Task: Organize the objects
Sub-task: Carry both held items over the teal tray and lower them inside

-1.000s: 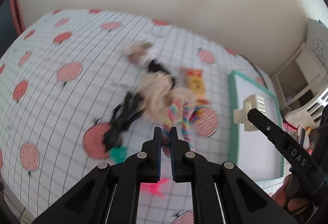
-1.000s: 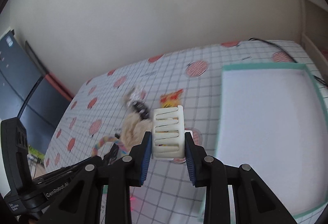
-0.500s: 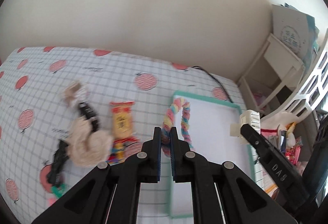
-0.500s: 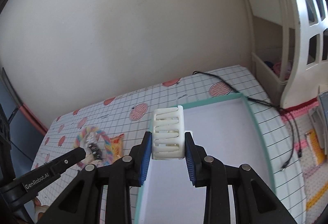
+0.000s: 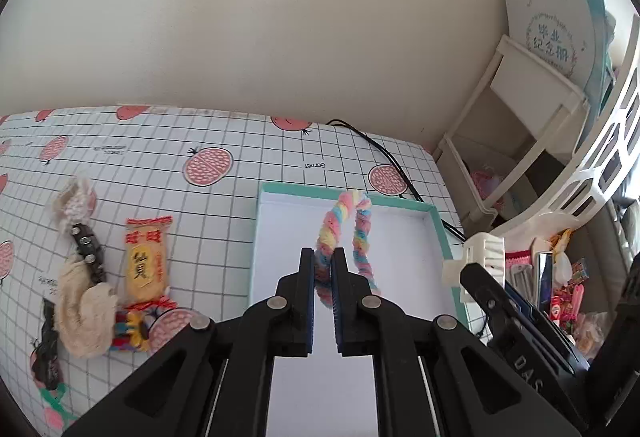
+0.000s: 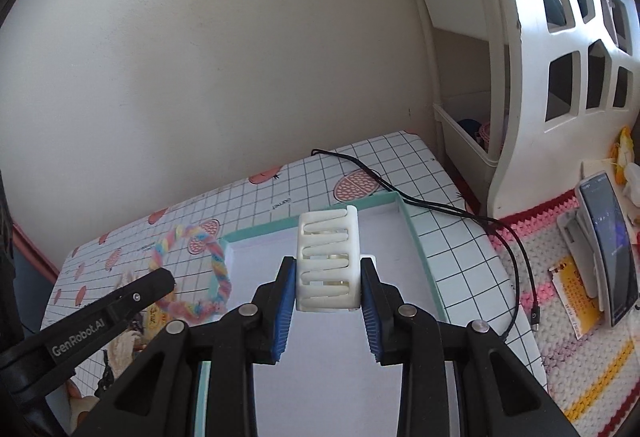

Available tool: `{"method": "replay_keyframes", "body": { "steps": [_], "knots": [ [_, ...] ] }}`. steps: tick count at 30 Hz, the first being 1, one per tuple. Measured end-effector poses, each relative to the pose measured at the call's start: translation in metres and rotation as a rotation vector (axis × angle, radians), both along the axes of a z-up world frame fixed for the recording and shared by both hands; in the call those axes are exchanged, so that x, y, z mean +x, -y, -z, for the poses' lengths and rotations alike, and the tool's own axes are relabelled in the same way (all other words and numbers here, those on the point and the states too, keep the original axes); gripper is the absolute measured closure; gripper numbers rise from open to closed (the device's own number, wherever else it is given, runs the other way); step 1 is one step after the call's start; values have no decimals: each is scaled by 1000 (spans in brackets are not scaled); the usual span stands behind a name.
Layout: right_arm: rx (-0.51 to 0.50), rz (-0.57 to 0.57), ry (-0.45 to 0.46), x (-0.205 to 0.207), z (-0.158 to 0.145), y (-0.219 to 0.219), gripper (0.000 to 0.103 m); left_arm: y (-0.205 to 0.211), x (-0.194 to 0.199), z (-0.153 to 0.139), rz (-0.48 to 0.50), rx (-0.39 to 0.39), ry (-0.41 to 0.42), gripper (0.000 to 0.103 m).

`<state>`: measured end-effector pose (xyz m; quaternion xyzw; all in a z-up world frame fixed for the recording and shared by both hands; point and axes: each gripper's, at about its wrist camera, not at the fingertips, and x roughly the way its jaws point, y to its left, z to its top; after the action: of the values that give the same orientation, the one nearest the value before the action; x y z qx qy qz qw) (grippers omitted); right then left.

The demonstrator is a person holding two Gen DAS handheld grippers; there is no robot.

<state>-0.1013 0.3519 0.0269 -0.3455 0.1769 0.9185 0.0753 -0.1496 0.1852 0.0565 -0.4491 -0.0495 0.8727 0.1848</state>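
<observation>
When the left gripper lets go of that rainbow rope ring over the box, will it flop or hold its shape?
Probably floppy: the rope ring is twisted soft yarn, pinched at one spot by the left gripper, and its loop sags into a long oval. It looks light and fuzzy, so it should land quietly in the teal-rimmed box and not roll or slide.

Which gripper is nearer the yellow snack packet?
Left. The left gripper holds the rope ring over the tray, beside the snack packet; the right gripper is farther right.
</observation>
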Motion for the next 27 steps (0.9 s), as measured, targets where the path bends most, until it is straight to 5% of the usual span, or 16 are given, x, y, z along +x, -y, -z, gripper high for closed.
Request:
{"method": "replay_keyframes", "body": {
  "steps": [12,27],
  "knots": [
    [50,5,94,-16,34,3,70,-7,-38,68,-21,-3,126,95],
    [49,21,202,-25,62,6,70,-9,-46,100,5,-59,176,95]
  ]
}}
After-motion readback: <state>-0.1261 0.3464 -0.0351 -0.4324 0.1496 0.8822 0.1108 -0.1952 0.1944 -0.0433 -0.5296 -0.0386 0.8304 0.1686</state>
